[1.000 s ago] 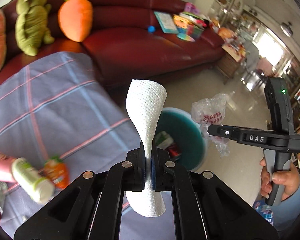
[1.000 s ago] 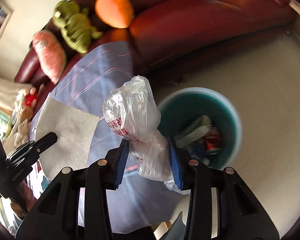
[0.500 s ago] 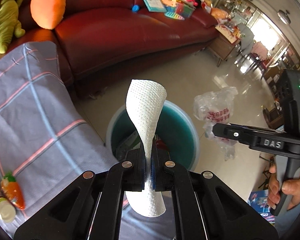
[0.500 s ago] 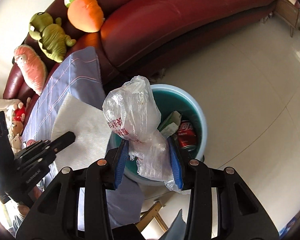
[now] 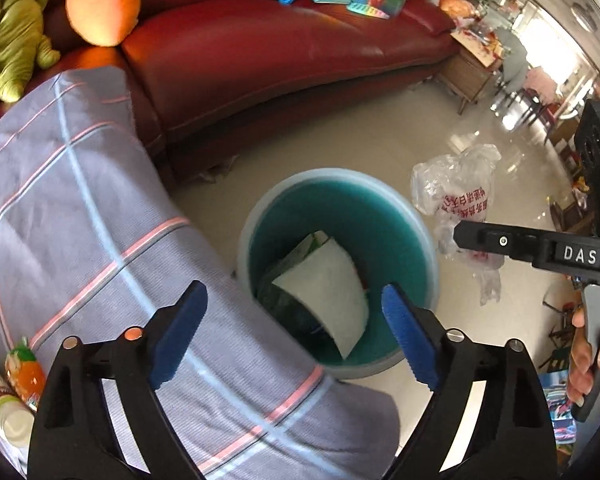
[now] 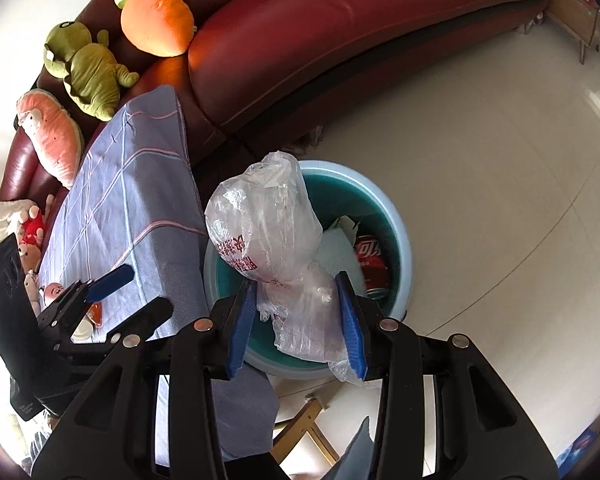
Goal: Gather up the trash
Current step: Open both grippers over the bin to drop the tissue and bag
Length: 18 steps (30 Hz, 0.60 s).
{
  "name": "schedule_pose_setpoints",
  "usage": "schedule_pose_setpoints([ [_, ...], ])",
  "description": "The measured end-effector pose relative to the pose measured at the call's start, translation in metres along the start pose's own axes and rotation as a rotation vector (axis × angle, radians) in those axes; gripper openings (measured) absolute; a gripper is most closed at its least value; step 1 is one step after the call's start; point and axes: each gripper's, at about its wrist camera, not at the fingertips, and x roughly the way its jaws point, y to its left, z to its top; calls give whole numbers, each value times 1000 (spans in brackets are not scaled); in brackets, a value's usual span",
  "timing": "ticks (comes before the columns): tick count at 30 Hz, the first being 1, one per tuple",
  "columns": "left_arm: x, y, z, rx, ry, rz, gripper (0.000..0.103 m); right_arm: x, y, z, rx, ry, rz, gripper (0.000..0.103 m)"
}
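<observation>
A white paper towel (image 5: 324, 292) lies loose inside the teal bin (image 5: 260, 216) on other rubbish, including a red can (image 6: 370, 260). My left gripper (image 5: 292, 300) hangs above the bin, its jaws opening wide with nothing between the blue pads. My right gripper (image 6: 296, 300) is shut on a clear plastic bag (image 6: 260, 216) with red print, held over the bin's near rim (image 6: 400, 240). In the left wrist view the same bag (image 5: 452, 196) hangs to the right of the bin from the right gripper (image 5: 466, 236), with a hand on its handle.
A table under a grey-blue checked cloth (image 5: 80, 220) stands left of the bin, with a white bottle (image 5: 0, 400) and an orange drink pack (image 5: 24, 372) on it. A red sofa (image 5: 280, 52) with plush toys (image 6: 156, 20) is behind. Pale tiled floor (image 6: 480, 140) lies to the right.
My left gripper has opened and let go of the paper towel, which has dropped into the bin. Both grippers have come lower and closer over the bin; the right still holds the bag.
</observation>
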Motion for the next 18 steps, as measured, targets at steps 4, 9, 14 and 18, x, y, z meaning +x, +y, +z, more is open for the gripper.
schedule_pose_setpoints([
  [4,-8,20,-10,-40,10,6,91,8,11,3,-11,14,0,43],
  [9,-18,36,-22,-75,5,11,92,13,25,5,-22,18,-14,68],
  [14,-28,44,-33,-91,5,14,92,13,34,2,-38,30,-41,75],
  [18,-36,49,-40,-94,1,8,93,11,44,-4,-57,42,-65,81],
])
